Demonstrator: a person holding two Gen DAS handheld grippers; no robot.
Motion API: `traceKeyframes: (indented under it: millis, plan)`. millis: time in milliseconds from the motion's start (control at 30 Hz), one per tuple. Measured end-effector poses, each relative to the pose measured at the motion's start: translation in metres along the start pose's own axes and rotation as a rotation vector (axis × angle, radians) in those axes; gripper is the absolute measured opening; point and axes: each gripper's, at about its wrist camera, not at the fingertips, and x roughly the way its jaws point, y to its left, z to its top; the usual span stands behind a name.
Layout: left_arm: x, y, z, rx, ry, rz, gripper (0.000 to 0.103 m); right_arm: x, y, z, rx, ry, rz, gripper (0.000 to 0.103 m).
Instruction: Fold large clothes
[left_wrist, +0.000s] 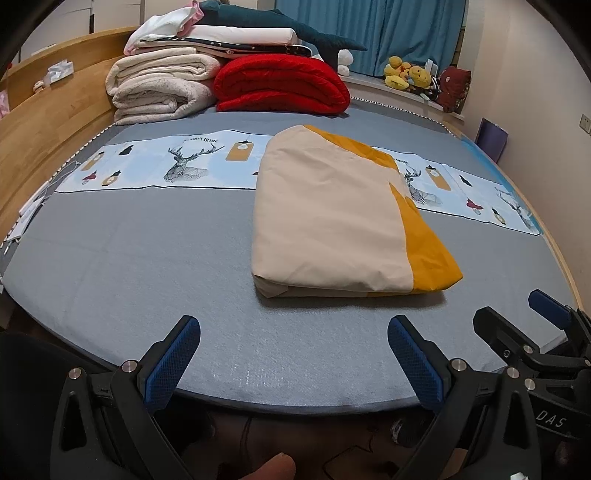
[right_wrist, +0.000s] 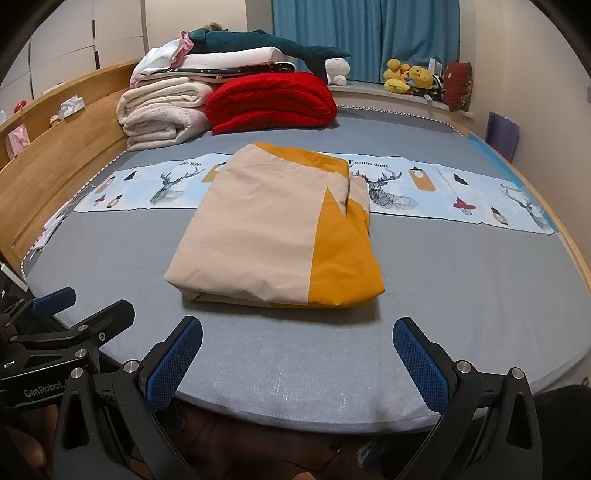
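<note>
- Folded cream-and-yellow cover (left_wrist: 332, 214) lies mid-bed (left_wrist: 129, 266), apparently finished.
- I hold the left gripper (left_wrist: 293, 350) and right gripper (right_wrist: 297, 350) at the near edge, fingers spread, empty.
- Next, I judge: one more fold, or stacking.

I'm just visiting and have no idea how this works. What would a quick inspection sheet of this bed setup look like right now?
Surface: grey mattress, with a printed deer-pattern strip running across it.
Job's things: beige and yellow cloth, lying folded into a flat bundle near the middle of the bed.
Clutter: red blanket, cream blankets and a stack of folded linen at the head end.
Grippers: left gripper and right gripper both open, holding nothing, at the near bed edge.
Cables: nothing seen.
Surroundings: wooden headboard, blue curtains, plush toys on the sill.
</note>
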Motion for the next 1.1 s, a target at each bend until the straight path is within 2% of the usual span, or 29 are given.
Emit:
traceKeyframes:
  millis: [1100]
  plan:
    - [0.0048,0.0028,0.0005,0.007,0.004,0.006,0.101,-0.0007,-0.0006,0.0005,-0.003,0.000,-0.004,0.103]
